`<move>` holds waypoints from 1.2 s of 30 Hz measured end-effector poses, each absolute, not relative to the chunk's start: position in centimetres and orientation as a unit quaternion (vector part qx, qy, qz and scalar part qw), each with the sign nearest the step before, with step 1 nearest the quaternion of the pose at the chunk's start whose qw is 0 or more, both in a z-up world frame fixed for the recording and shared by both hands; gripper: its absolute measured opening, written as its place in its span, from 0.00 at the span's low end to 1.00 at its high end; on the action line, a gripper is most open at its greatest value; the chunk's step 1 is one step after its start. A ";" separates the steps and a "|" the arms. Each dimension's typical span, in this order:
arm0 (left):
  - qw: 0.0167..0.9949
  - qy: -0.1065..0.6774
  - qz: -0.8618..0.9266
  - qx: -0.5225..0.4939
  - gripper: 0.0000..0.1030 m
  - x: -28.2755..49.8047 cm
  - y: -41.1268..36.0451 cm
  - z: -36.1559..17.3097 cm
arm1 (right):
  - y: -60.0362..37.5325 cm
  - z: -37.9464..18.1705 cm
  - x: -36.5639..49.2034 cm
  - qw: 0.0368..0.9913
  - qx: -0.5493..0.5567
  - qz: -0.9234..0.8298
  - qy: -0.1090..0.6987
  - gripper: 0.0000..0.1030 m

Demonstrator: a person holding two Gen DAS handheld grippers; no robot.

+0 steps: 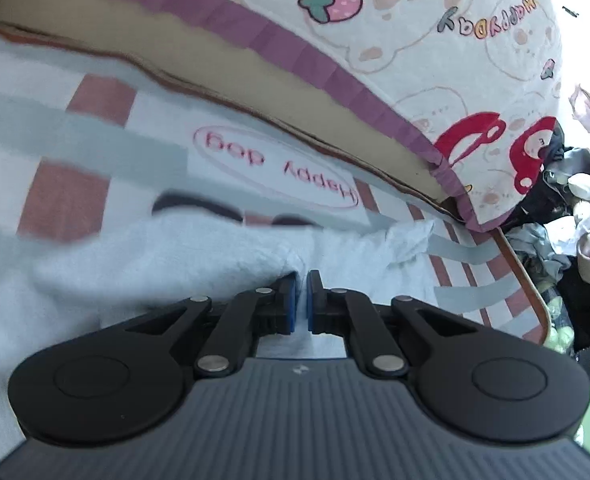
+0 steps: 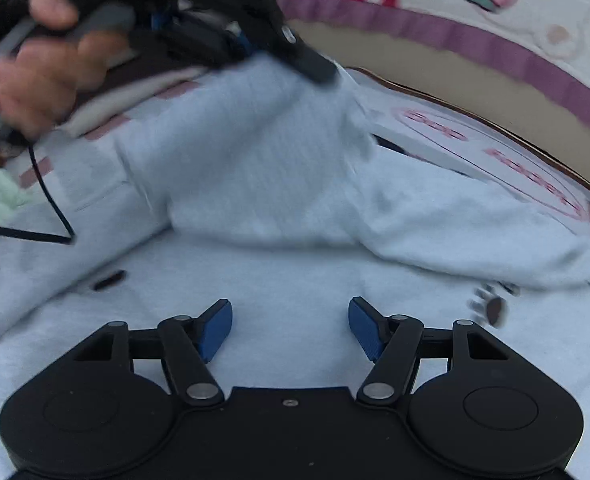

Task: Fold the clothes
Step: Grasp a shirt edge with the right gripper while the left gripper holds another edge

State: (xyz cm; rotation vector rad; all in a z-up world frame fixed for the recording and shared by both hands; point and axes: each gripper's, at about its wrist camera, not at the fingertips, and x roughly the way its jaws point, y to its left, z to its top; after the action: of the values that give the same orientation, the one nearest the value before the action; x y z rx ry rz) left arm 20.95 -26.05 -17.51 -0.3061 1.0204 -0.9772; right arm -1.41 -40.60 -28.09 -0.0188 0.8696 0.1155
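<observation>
Your left gripper [image 1: 301,276] pinches only a thin fold of the pale blue top [image 1: 155,264], so it may slip free while your right gripper [image 2: 290,322] hangs wide and empty.

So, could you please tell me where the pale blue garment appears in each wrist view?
Left wrist view: pale blue garment at lower left and centre, pinched by the left gripper.
Right wrist view: it fills the centre and bottom.
Shared landmark: the pink oval print behind it.
</observation>
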 end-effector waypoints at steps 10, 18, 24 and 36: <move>0.821 0.474 -0.309 -0.082 0.09 30.7 -27.8 -17.0 | -55.5 -28.2 -2.6 0.882 0.093 -0.189 0.422 0.69; 0.833 0.371 -0.405 0.067 0.42 25.2 -29.8 -16.2 | -64.3 -25.6 -2.8 0.879 0.086 -0.238 0.405 0.70; 0.801 0.273 -0.424 0.323 0.60 17.4 -34.7 -18.5 | -68.3 -26.0 -1.9 0.865 0.051 -0.219 0.449 0.70; 0.811 0.282 -0.365 0.359 0.08 20.1 -36.0 -21.6 | -73.3 -28.2 1.7 0.847 0.255 -0.215 0.415 0.79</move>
State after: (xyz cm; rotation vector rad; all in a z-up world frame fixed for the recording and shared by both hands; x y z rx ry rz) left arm 20.06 -35.99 -21.64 0.7679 0.6029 -0.7791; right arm 1.74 -73.29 -28.20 0.5373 0.8746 -0.4538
